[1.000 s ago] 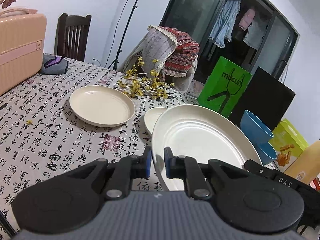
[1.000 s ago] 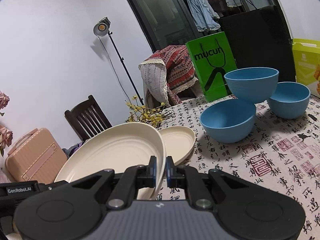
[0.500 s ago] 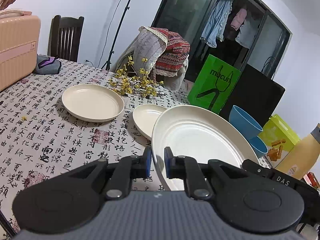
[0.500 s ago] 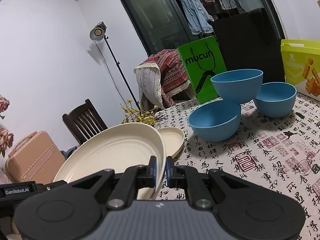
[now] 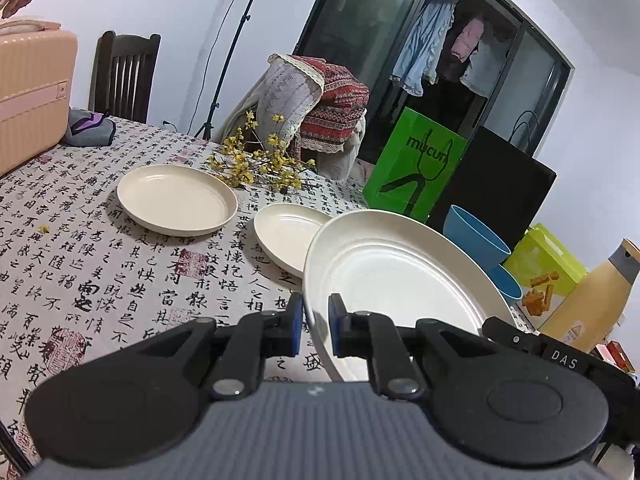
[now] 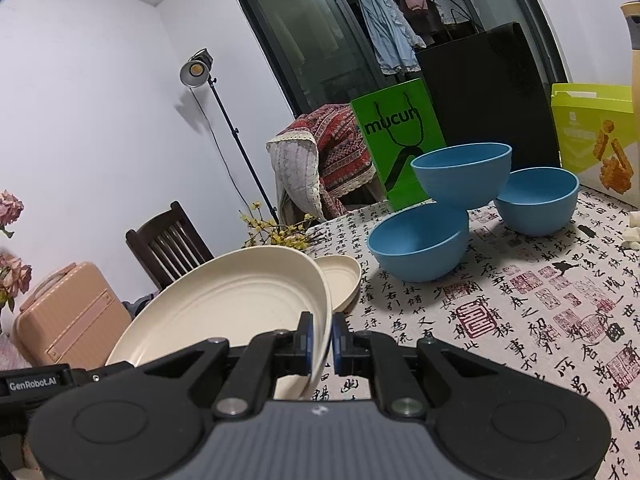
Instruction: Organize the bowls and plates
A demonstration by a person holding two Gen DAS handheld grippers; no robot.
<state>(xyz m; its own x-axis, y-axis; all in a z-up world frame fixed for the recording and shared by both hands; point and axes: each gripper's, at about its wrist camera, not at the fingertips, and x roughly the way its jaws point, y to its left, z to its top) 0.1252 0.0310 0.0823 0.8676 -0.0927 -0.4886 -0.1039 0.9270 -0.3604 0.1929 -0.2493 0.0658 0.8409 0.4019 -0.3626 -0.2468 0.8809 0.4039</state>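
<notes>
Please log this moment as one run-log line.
left gripper: shut on large round cream plate rim | right gripper: shut on opposite rim | plate: tilted above patterned tablecloth

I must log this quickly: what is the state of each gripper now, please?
Left gripper: closed on the rim of the large cream plate.
Right gripper: closed on the opposite rim of the same plate.

Large cream plate (image 5: 400, 276) held tilted above the tabletop (image 5: 80, 248); beside it two smaller cream plates (image 5: 176, 198), three blue bowls (image 6: 420, 248) clustered
</notes>
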